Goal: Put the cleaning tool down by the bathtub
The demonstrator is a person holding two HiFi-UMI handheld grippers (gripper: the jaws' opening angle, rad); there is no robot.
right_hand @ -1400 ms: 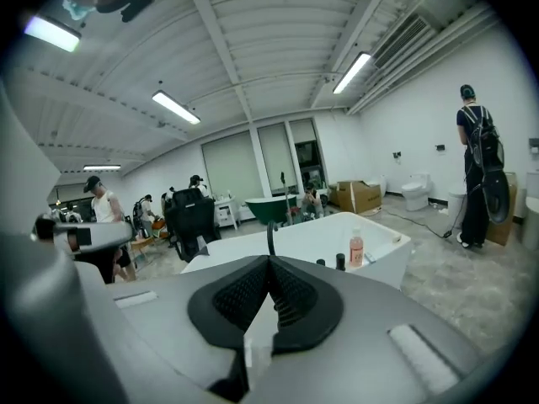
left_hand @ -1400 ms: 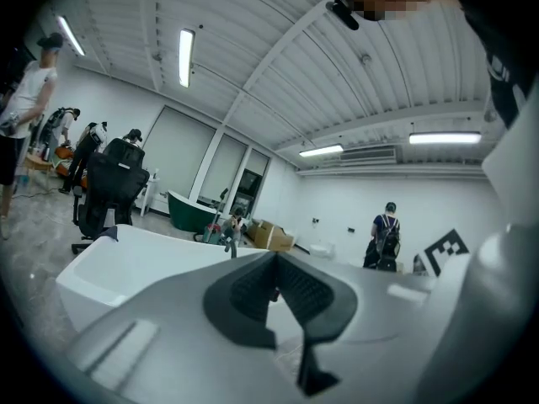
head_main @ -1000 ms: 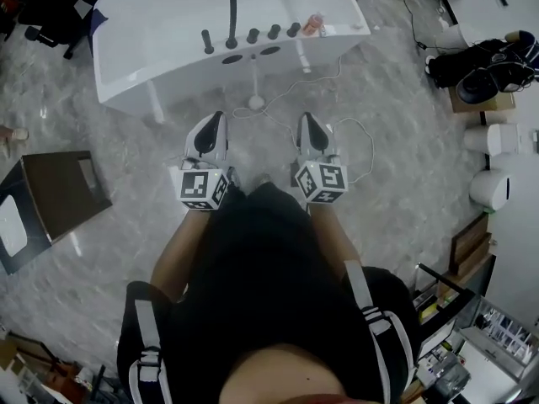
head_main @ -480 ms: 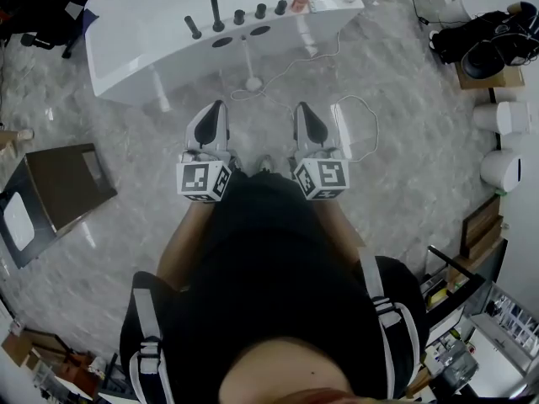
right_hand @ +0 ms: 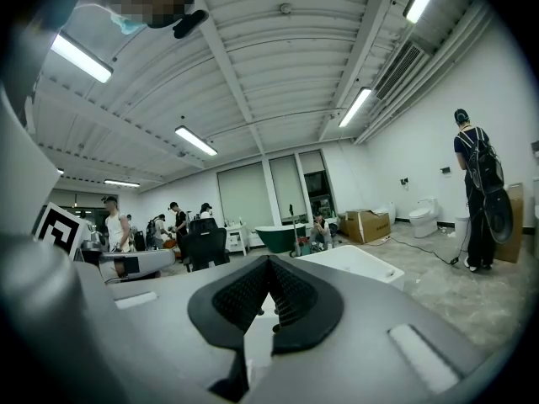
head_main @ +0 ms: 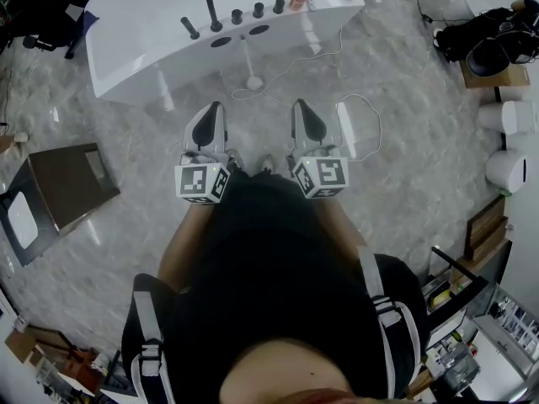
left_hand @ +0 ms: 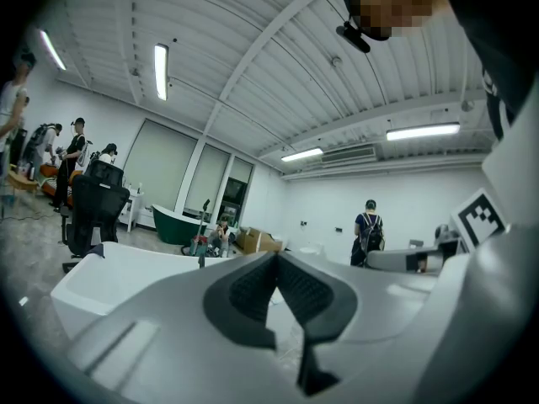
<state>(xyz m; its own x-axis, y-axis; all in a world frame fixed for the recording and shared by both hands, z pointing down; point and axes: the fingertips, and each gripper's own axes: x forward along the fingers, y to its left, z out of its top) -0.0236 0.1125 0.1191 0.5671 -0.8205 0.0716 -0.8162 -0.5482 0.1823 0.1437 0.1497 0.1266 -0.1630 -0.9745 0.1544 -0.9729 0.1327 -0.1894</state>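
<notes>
White cleaning tool (head_main: 253, 82): its round base sits on the floor (head_main: 421, 141) just beside the bathtub (head_main: 143, 32). The thin handle rises in front of the tub wall; whether it leans there or stands free I cannot tell.
Tub rim: a black tap (head_main: 208, 2) and a row of knobs stand directly behind the tool.
Pale cable (head_main: 380, 124): it runs from the tub's foot past the tool's base, then loops over the grey marbled floor beside the person's right gripper (head_main: 301, 105).
Person's left gripper (head_main: 216, 108): jaws together with nothing between them, well apart from the tool and pointing toward the tub.
Right-hand tongs: jaws together as well, empty, alongside the left.
Task state: by my reading the tool is already set down and let go.
Risk, toppling: a small base under a long handle probably tips easily, so a foot or gripper brushing it could knock it flat.
Risk, cable: a step catching the cord near the base could drag the tool over.
Risk, floor: the surface looks polished, so the base might slide if nudged.
</notes>
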